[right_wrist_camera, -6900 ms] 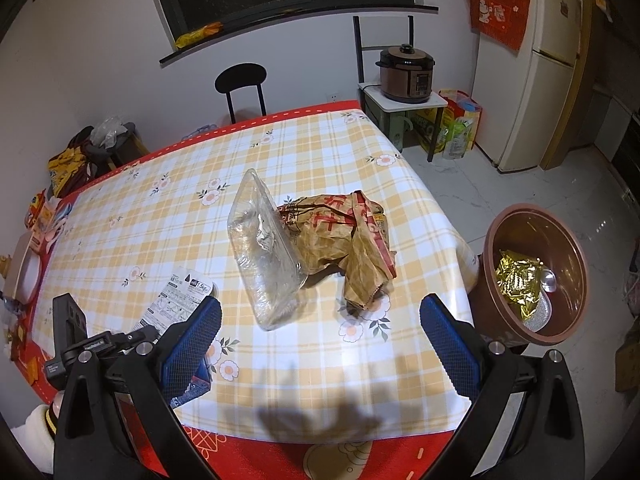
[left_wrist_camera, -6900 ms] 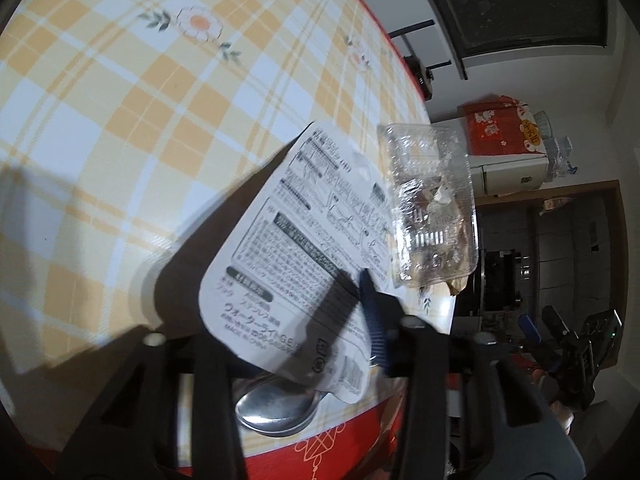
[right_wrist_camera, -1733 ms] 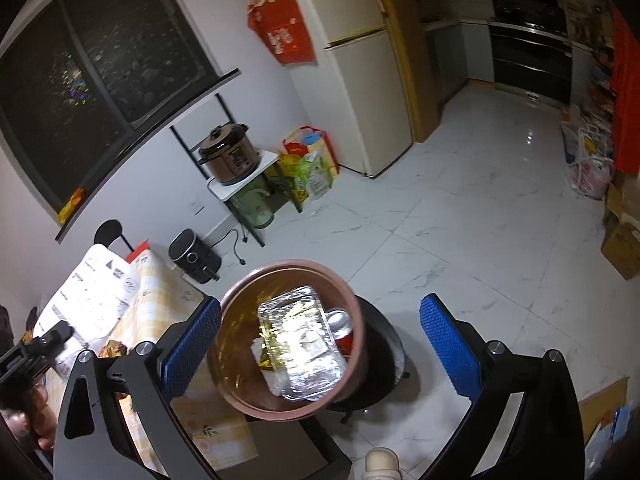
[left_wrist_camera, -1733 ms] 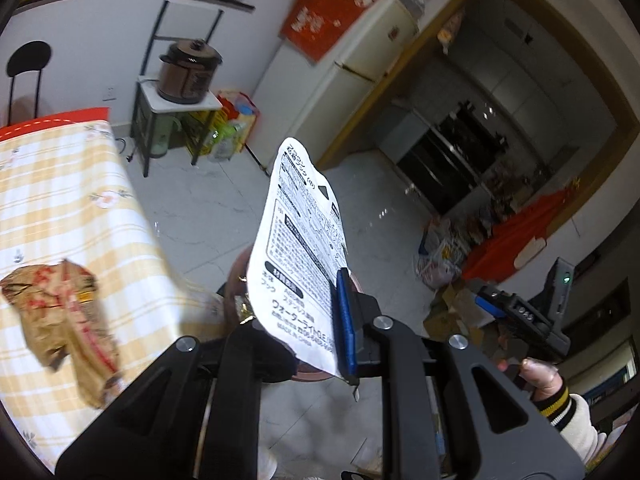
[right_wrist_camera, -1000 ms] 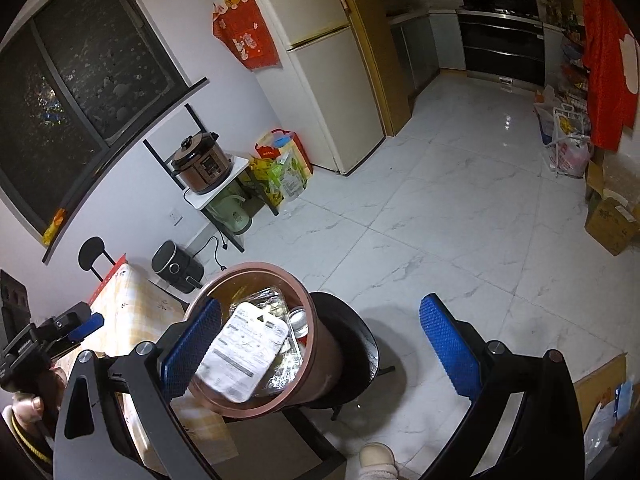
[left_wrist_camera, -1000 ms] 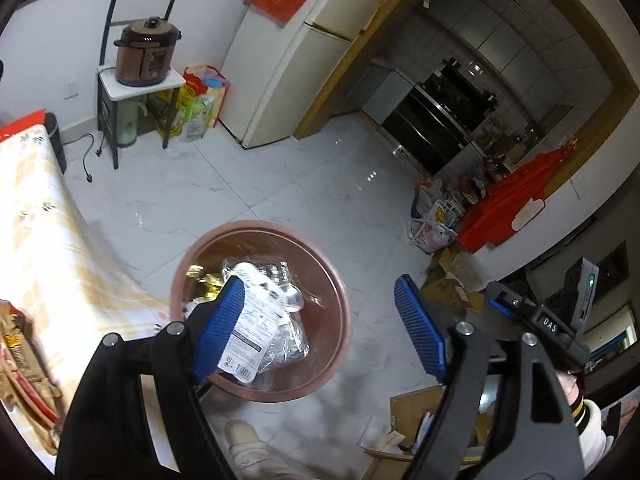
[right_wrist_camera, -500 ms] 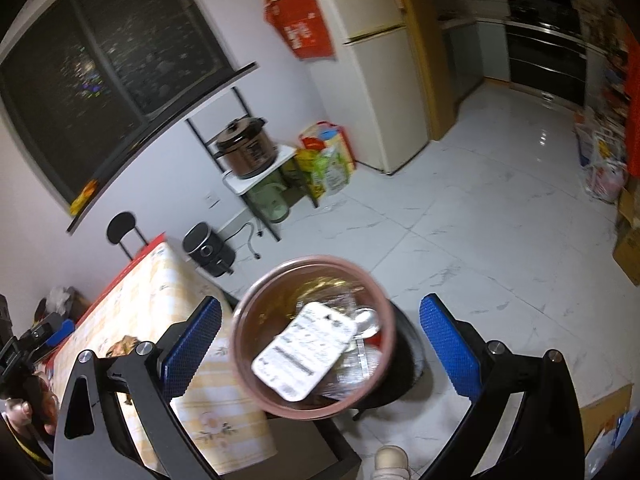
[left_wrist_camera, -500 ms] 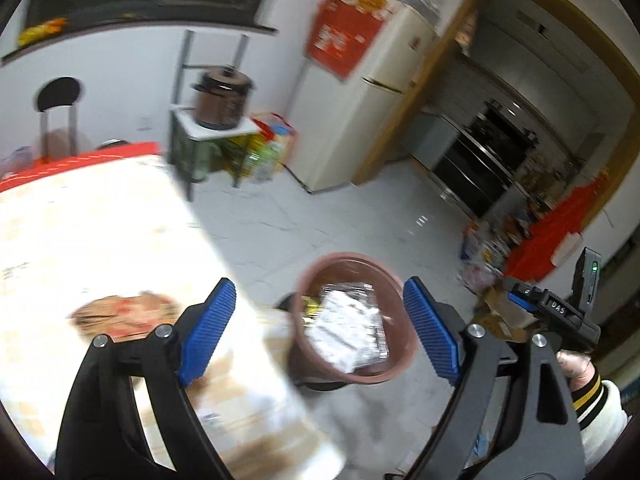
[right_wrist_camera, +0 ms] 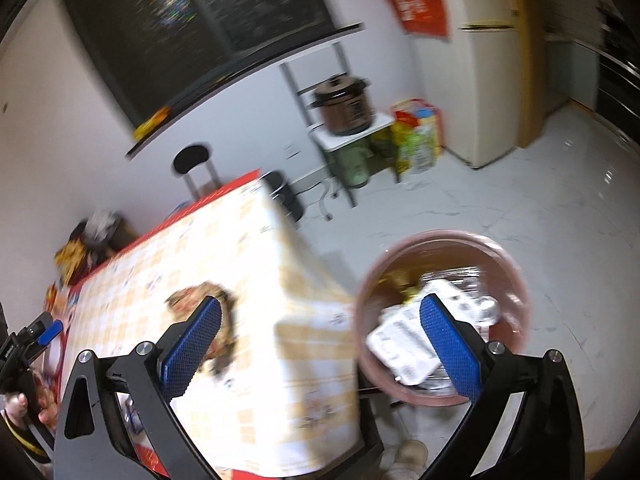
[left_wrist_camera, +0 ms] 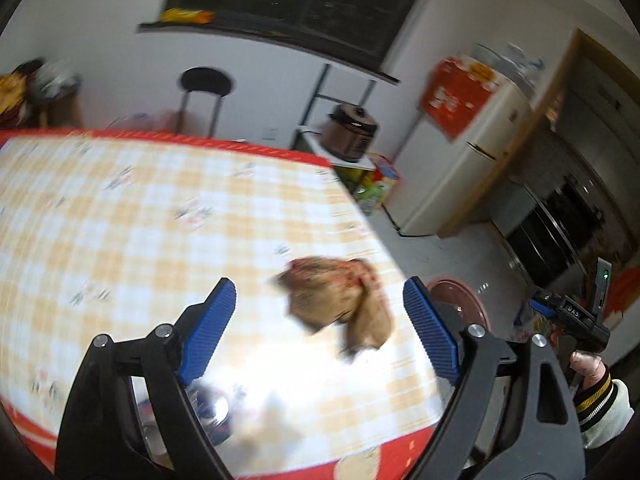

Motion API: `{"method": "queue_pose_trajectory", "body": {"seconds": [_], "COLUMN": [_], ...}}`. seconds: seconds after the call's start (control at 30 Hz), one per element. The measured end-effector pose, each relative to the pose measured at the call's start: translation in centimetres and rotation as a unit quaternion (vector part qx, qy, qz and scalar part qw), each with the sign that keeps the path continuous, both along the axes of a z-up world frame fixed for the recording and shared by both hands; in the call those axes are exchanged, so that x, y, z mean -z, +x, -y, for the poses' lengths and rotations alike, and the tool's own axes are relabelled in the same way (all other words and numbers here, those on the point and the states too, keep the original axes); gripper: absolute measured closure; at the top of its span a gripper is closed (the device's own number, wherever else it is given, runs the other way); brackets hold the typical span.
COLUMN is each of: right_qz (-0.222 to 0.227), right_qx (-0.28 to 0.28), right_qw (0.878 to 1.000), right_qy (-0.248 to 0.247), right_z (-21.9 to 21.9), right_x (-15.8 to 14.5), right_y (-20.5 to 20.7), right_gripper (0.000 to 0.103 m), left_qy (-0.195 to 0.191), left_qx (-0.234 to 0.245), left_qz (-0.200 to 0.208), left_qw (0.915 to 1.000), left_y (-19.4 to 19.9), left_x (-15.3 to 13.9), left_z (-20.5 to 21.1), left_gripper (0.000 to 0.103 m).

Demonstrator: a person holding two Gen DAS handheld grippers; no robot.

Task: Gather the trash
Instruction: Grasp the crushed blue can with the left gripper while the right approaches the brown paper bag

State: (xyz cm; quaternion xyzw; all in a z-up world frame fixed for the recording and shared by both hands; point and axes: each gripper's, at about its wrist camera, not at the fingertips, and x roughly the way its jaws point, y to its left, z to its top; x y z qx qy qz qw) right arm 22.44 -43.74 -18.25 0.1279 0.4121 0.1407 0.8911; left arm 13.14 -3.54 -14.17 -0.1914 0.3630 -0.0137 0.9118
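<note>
Left wrist view: crumpled brown wrapper (left_wrist_camera: 340, 300) lies ahead between the open, empty left gripper (left_wrist_camera: 320, 320) jaws, seemingly nearer.

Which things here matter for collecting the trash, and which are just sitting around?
Job: crumpled brown paper bag on the table; brown bin holding the white package; left gripper, open.

Lying about: rice cooker, fridge, black stool.

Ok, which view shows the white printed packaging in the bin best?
The right wrist view: the white packaging lies on top inside the brown bin, though blurred and partly behind a gripper finger. The left wrist view shows only a sliver of the bin's rim, none of its contents.
</note>
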Motion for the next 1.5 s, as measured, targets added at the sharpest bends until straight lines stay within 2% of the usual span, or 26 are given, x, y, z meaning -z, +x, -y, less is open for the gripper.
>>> {"method": "queue_pose_trajectory", "body": {"seconds": [0.17,0.37,0.5,0.57,0.63,0.77,0.93,1.1,1.3,1.5], "right_qz": [-0.008,-0.019,-0.027,-0.030,-0.033,-0.037,-0.044,-0.046,-0.050,-0.052], "right_qx": [-0.064,-0.117,-0.136,-0.143,-0.148,-0.145,-0.127,-0.112,-0.100,-0.097], "right_qw": [0.998,0.992,0.989,0.988,0.987,0.987,0.989,0.991,0.992,0.992], "right_qy": [-0.014,-0.035,-0.044,-0.050,-0.056,-0.064,-0.066,-0.065,-0.064,-0.066], "right_z": [-6.3,-11.3,-13.6,-14.5,-15.0,-15.1,-14.3,-13.5,-13.1,-13.3], "right_x": [0.1,0.8,1.3,1.5,1.7,2.0,2.4,2.6,2.9,3.0], "right_y": [0.0,-0.5,-0.9,-1.2,-1.4,-1.9,-2.2,-2.5,-2.7,-2.9], "right_gripper": [0.005,0.005,0.005,0.005,0.005,0.005,0.005,0.005,0.005,0.005], "left_qy": [-0.028,-0.037,-0.009,0.023,0.040,0.068,0.065,0.086,0.120,0.138], "left_qx": [-0.050,-0.070,-0.052,-0.041,-0.030,-0.022,-0.021,-0.019,-0.015,-0.016], "left_qz": [-0.031,-0.074,-0.095,-0.105,-0.115,-0.146,-0.154,-0.173,-0.174,-0.173], "left_qw": [0.9979,0.9941,0.9941,0.9933,0.9921,0.9868,0.9857,0.9809,0.9774,0.9749], "left_y": [-4.7,-7.2,-6.8,-6.1,-5.4,-4.4,-3.8,-3.0,-2.5,-2.3], "left_x": [3.2,7.5,9.9,11.0,12.0,14.4,15.3,16.3,16.6,16.6], "left_z": [-3.6,-3.8,-2.3,-1.4,-0.8,-0.5,-0.8,-0.3,0.1,0.1], "left_gripper": [0.018,0.019,0.018,0.019,0.021,0.035,0.036,0.038,0.040,0.046]}}
